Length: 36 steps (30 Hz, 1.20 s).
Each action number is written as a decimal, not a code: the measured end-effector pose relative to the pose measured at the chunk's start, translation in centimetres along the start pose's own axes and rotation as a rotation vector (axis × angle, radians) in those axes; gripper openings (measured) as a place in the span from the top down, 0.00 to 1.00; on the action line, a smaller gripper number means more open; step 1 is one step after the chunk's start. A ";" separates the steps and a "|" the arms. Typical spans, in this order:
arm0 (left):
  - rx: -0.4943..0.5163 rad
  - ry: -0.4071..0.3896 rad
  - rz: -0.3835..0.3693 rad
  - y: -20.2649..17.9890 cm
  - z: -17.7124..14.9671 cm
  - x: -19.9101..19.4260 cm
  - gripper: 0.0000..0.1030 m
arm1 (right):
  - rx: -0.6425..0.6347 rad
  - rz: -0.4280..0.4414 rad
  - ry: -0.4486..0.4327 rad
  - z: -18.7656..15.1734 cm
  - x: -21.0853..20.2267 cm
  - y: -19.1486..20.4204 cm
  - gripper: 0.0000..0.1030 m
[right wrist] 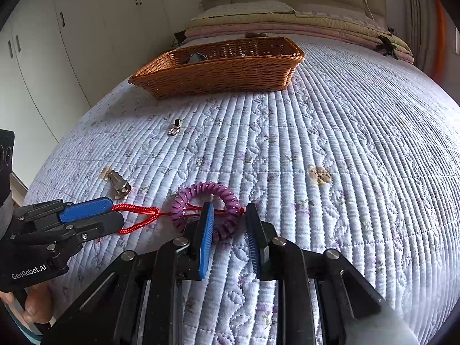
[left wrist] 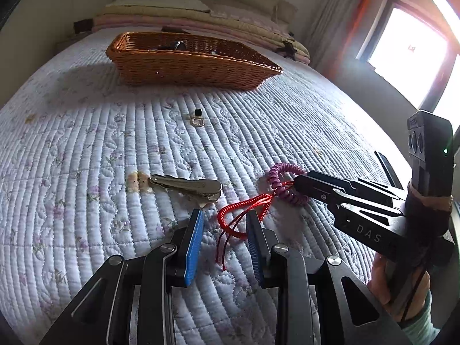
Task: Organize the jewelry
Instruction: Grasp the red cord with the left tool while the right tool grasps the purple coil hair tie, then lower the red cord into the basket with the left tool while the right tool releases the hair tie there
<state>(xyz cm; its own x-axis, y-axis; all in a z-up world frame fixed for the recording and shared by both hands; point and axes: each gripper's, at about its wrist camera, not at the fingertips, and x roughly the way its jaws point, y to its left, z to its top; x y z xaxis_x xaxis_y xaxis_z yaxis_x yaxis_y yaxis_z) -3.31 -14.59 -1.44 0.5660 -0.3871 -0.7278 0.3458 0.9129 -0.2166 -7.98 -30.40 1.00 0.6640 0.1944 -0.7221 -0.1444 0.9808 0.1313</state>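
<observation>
A red cord bracelet lies on the quilt, tangled with a purple spiral hair tie. My left gripper is open, its fingers straddling the red loop; in the right wrist view it comes in from the left over that cord. My right gripper is open around the near side of the purple tie; in the left wrist view it meets the tie from the right. A silver hair clip and a small ring with a black stone lie farther out.
A wicker basket with some dark items inside stands at the back of the bed, before folded bedding. White wardrobes line the left wall. A bright window is at the right. The quilt is bare to the right.
</observation>
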 end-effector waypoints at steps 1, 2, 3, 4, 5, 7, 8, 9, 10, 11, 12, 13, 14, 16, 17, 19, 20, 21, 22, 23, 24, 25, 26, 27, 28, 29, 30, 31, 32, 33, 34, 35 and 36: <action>0.004 0.000 0.010 -0.2 0.1 0.2 0.71 | -0.004 -0.004 0.002 0.0 0.1 0.1 0.75; 0.010 -0.001 0.020 -0.4 -0.2 0.1 0.71 | -0.010 -0.010 0.002 0.1 0.2 0.2 0.75; 0.019 -0.001 0.034 -0.7 -0.1 0.3 0.71 | -0.016 -0.014 0.000 0.0 0.2 0.3 0.79; 0.037 -0.005 0.057 -1.1 -0.1 0.4 0.75 | -0.026 -0.022 -0.001 0.0 0.2 0.4 0.81; 0.055 -0.010 0.084 -1.4 -0.2 0.5 0.83 | -0.032 -0.027 -0.002 0.0 0.3 0.6 0.85; 0.084 -0.016 0.117 -2.0 -0.5 0.4 0.91 | -0.045 -0.034 -0.011 -0.1 0.2 0.8 0.87; 0.096 -0.018 0.123 -2.4 -0.7 0.5 0.92 | -0.052 -0.034 -0.016 -0.3 -0.1 1.0 0.87; 0.105 -0.018 0.127 -2.4 -0.8 0.2 0.92 | -0.055 -0.034 -0.023 -0.3 -0.3 1.0 0.87; 0.109 -0.019 0.128 -2.5 -0.9 0.2 0.94 | -0.056 -0.031 -0.038 -0.3 -0.6 1.0 0.88; 0.108 -0.021 0.123 -2.4 -0.9 0.1 0.94 | -0.054 -0.027 -0.053 -0.3 -1.0 1.0 0.88; 0.106 -0.022 0.117 -2.2 -0.9 -0.1 0.94 | -0.046 -0.011 -0.076 -0.2 -1.6 0.8 0.88; 0.101 -0.021 0.108 -2.1 -0.9 -0.2 0.94 | -0.036 0.000 -0.095 -0.1 -2.1 0.6 0.88; 0.095 -0.021 0.101 -1.8 -1.1 -0.5 0.95 | -0.023 0.005 -0.112 0.0 -2.6 0.3 0.88; 0.081 -0.023 0.099 -1.2 -1.3 -1.0 0.95 | 0.000 0.008 -0.129 0.3 -3.0 -0.4 0.88; 0.078 -0.027 0.103 -0.9 -1.4 -1.3 0.95 | 0.007 0.008 -0.127 0.4 -3.0 -0.6 0.88; 0.068 -0.030 0.113 -0.2 -1.3 -1.7 0.95 | 0.029 0.003 -0.115 0.5 -2.6 -1.0 0.88; 0.058 -0.032 0.109 0.2 -1.3 -1.9 0.95 | 0.034 0.001 -0.109 0.5 -2.4 -1.1 0.88; 0.046 -0.033 0.103 0.6 -1.2 -2.1 0.95 | 0.039 -0.005 -0.105 0.6 -2.2 -1.2 0.88; 0.038 -0.036 0.100 1.0 -1.2 -2.3 0.95 | 0.042 -0.009 -0.106 0.7 -2.1 -1.3 0.88; 0.032 -0.041 0.102 1.2 -1.2 -2.5 0.95 | 0.043 -0.008 -0.108 0.8 -2.1 -1.4 0.88; 0.027 -0.048 0.103 1.5 -1.1 -2.7 0.95 | 0.044 -0.008 -0.112 0.8 -2.2 -1.4 0.88; 0.022 -0.057 0.101 1.7 -1.1 -3.0 0.95 | 0.045 -0.009 -0.116 0.9 -2.2 -1.4 0.88; 0.015 -0.065 0.097 1.8 -1.1 -3.3 0.95 | 0.047 -0.008 -0.122 0.9 -2.3 -1.4 0.88; 0.007 -0.074 0.089 2.0 -1.0 -3.6 0.95 | 0.049 -0.007 -0.127 1.0 -2.4 -1.4 0.88; 0.001 -0.085 0.082 2.3 -1.0 -3.9 0.95 | 0.050 -0.007 -0.133 1.0 -2.5 -1.4 0.88; -0.002 -0.096 0.077 2.3 -0.9 -4.2 0.95 | 0.051 -0.007 -0.136 1.1 -2.6 -1.3 0.88; -0.004 -0.107 0.076 2.4 -0.8 -4.6 0.95 | 0.055 -0.005 -0.142 1.1 -2.7 -1.3 0.88; -0.006 -0.120 0.077 2.4 -0.7 -5.0 0.95 | 0.059 0.000 -0.147 1.3 -2.8 -1.4 0.88; -0.009 -0.133 0.073 2.4 -0.4 -5.4 0.95 | 0.063 0.008 -0.152 1.4 -3.0 -1.4 0.88; -0.013 -0.148 0.067 2.5 0.0 -5.9 0.95 | 0.067 0.016 -0.159 1.7 -3.2 -1.4 0.88; -0.016 -0.163 0.060 2.4 0.2 -6.5 0.95 | 0.071 0.022 -0.169 2.1 -3.4 -1.3 0.88; -0.020 -0.181 0.051 2.4 0.9 -7.1 0.95 | 0.071 0.025 -0.179 2.7 -3.7 -1.2 0.88; -0.016 -0.196 0.046 2.4 1.8 -7.6 0.95 | 0.069 0.029 -0.192 3.5 -4.1 -1.1 0.88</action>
<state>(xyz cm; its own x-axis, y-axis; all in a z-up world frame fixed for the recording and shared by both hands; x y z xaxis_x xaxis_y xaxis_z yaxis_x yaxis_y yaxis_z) -5.40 -9.68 4.72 0.7160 -0.3614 -0.5972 0.3052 0.9315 -0.1978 -8.00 -32.26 6.17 0.7891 0.2160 -0.5751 -0.1196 0.9722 0.2011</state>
